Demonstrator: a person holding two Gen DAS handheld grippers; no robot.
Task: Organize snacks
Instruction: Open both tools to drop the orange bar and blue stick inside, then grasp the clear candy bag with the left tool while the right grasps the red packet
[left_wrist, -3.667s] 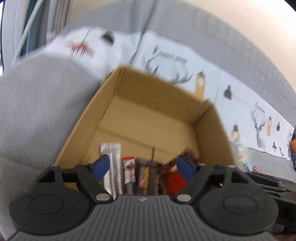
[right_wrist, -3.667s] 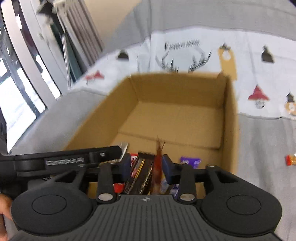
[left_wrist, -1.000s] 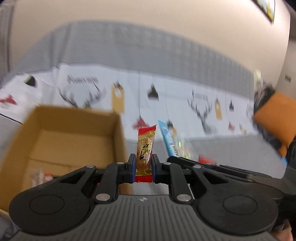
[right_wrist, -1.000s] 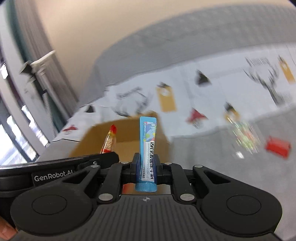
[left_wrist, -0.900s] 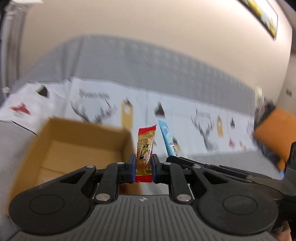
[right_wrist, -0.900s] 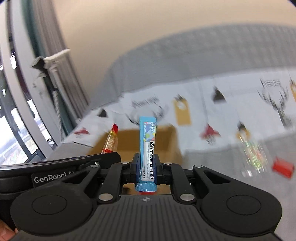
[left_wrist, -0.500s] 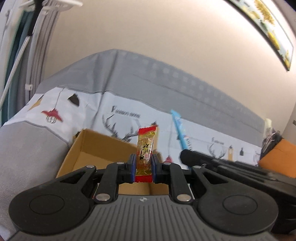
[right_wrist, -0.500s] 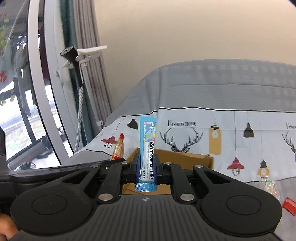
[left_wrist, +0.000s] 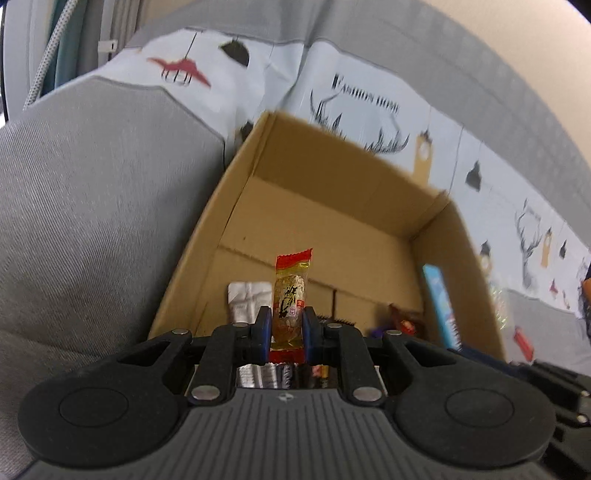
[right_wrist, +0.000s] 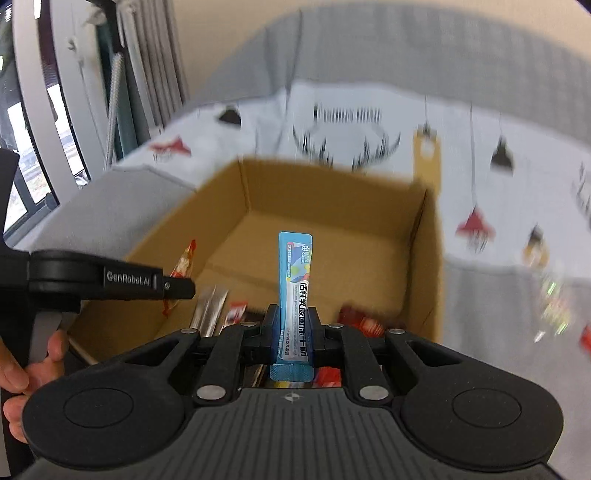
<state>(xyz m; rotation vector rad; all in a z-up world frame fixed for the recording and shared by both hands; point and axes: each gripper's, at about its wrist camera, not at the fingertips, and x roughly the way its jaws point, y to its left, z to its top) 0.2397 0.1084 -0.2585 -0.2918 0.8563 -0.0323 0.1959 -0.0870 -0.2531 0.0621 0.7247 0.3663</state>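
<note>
Cardboard fills the middle of the left wrist view: an open brown box (left_wrist: 332, 206) sits on a grey sofa (left_wrist: 92, 192), its far half bare and wrappers gathered at the near end. The left gripper (left_wrist: 287, 332) is clamped on a red-and-gold candy (left_wrist: 290, 295), held upright just above the box's near edge, apparently for dropping among the others. Black characters run down its wrapper, too small to read. A silver sachet (left_wrist: 245, 295) lies behind it, and a blue stick (left_wrist: 439, 302) shows at the lower right inside the box. On the printed throw (left_wrist: 369, 92) behind, beside antlers, is lettering that seems to say "FASHION HOME".

From the right wrist view, the right gripper (right_wrist: 293, 332) grasps a light-blue stick packet (right_wrist: 295, 280) by its lower end, standing upright over the same box (right_wrist: 332, 206), likely also for release inside. White and black characters on it are not legible. At centre left, the other gripper's arm reads "GenRobot.AI", with the candy (right_wrist: 183, 266) at its tip. A hand (right_wrist: 22, 369) shows at lower left. More snacks (right_wrist: 554, 306) lie blurred on the sofa at the right.
</note>
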